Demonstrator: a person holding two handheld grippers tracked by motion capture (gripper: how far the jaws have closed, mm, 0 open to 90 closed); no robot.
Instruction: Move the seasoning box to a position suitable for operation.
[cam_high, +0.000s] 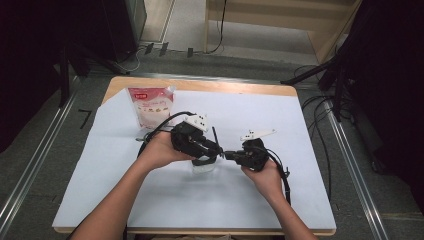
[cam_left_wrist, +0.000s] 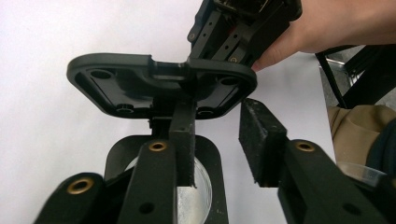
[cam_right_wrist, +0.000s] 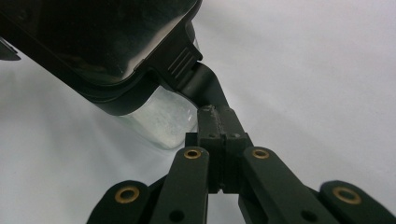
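Note:
A small clear jar (cam_high: 202, 168) stands mid-table with its black lid (cam_left_wrist: 140, 84) swung up, underside facing the left gripper view. My right gripper (cam_right_wrist: 219, 135) is shut on the lid's black tab (cam_right_wrist: 205, 88), beside the clear jar (cam_right_wrist: 163, 121). My left gripper (cam_left_wrist: 217, 126) reaches in from the opposite side. Its left pad lies against a black strap under the lid, its right pad stands free, and a gap is left between the jaws. In the high view the left gripper (cam_high: 215, 147) and the right gripper (cam_high: 230, 155) meet tip to tip above the jar.
A red and white pouch (cam_high: 150, 106) stands upright at the back left of the white sheet (cam_high: 280, 200) that covers the table. Cables trail from both grippers. Dark stands and floor cables surround the table.

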